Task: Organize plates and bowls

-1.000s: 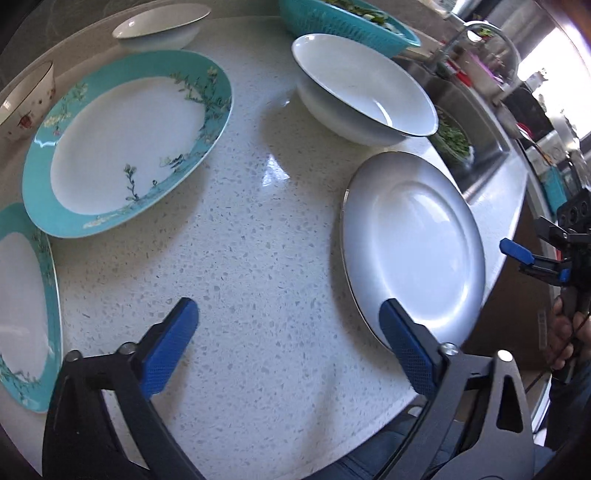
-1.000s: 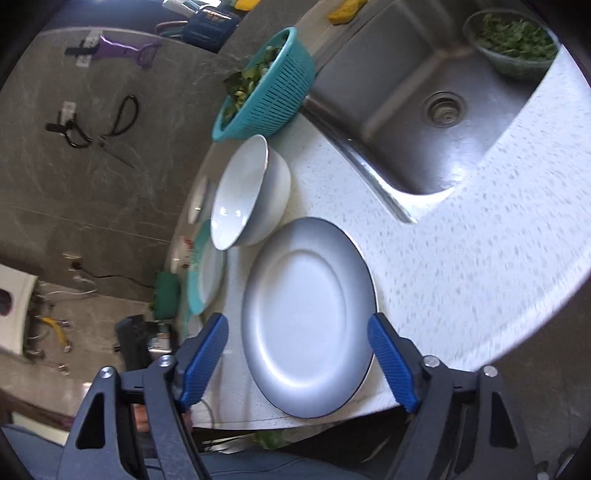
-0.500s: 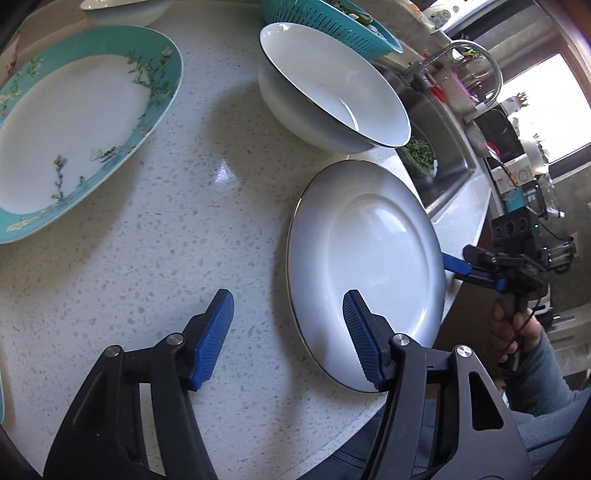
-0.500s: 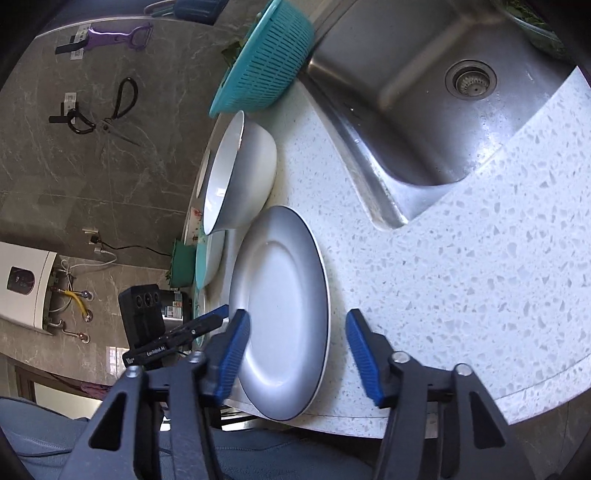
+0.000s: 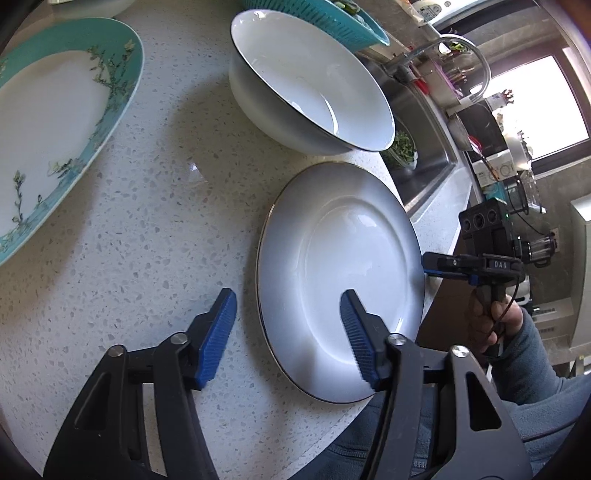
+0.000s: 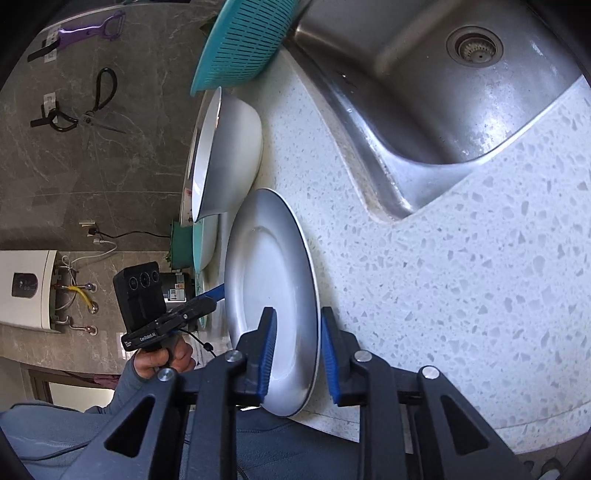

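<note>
A grey-white plate [image 5: 340, 258] [image 6: 269, 258] lies flat at the counter's front edge, its near rim past the edge. My left gripper [image 5: 288, 310] straddles its left rim, one finger over the plate, the other over bare counter. Its jaws are closing and no pad touches the plate. My right gripper [image 6: 297, 326] [image 5: 430, 264] is at the opposite rim. Its jaws are closing with the rim between them, a sliver of gap still showing. Behind the plate stands a large white bowl [image 5: 310, 85] [image 6: 225, 147]. A teal-rimmed floral plate [image 5: 55, 122] lies at the left.
A teal colander [image 5: 332, 22] [image 6: 243, 48] with greens sits behind the bowl. The steel sink [image 6: 443, 92] and its tap [image 5: 443, 48] lie to the right. A person's hand [image 6: 162, 358] holds the left gripper. The speckled counter [image 5: 147, 221] ends close to me.
Both grippers have narrowed their jaws. The left one swung right until it straddles the grey plate's rim. The right one sank to rim level and closed in around the opposite edge.
</note>
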